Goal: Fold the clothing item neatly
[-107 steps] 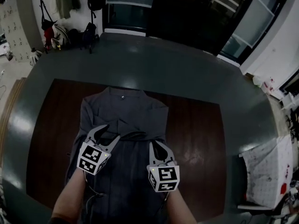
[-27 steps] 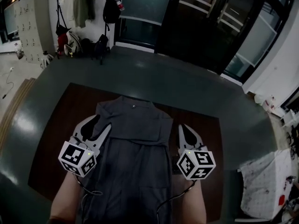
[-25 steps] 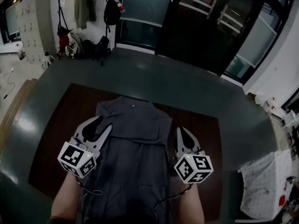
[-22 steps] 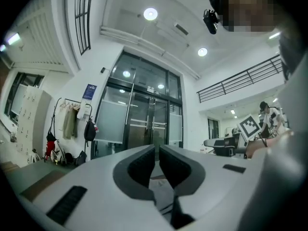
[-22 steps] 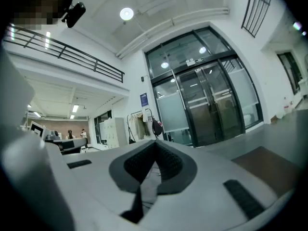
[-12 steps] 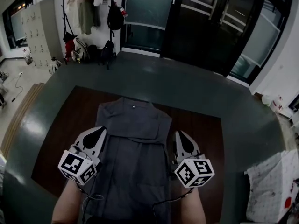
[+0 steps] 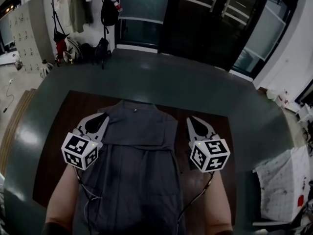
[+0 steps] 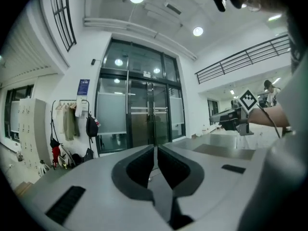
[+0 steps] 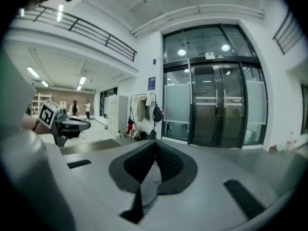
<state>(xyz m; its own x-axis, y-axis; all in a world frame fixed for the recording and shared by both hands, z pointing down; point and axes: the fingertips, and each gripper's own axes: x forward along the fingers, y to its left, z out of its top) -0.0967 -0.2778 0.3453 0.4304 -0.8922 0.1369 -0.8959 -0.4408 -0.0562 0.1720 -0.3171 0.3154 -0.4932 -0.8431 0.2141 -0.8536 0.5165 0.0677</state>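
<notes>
Nearest to us, our left forearm [image 7: 66,195] and right forearm [image 7: 217,199] come up from the bottom edge. Ahead of them, the left gripper [image 7: 102,117] sits over the left edge of the grey shirt [image 7: 139,170] with its jaws pressed together. The right gripper [image 7: 191,120] is just beside the shirt's right edge, over bare brown surface, jaws likewise together. In each gripper view a grey sliver shows low in the slit between the jaws, and we cannot tell whether it is cloth. The shirt lies flat on the dark brown tabletop [image 7: 54,131], hem toward us and collar [image 7: 134,109] at the far end, with a fold line crossing it between the grippers. Farther off we see a grey-green surround [image 7: 195,87], then glass doors [image 7: 205,18] and a coat rack [image 7: 73,13] hung with clothes and bags.
</notes>
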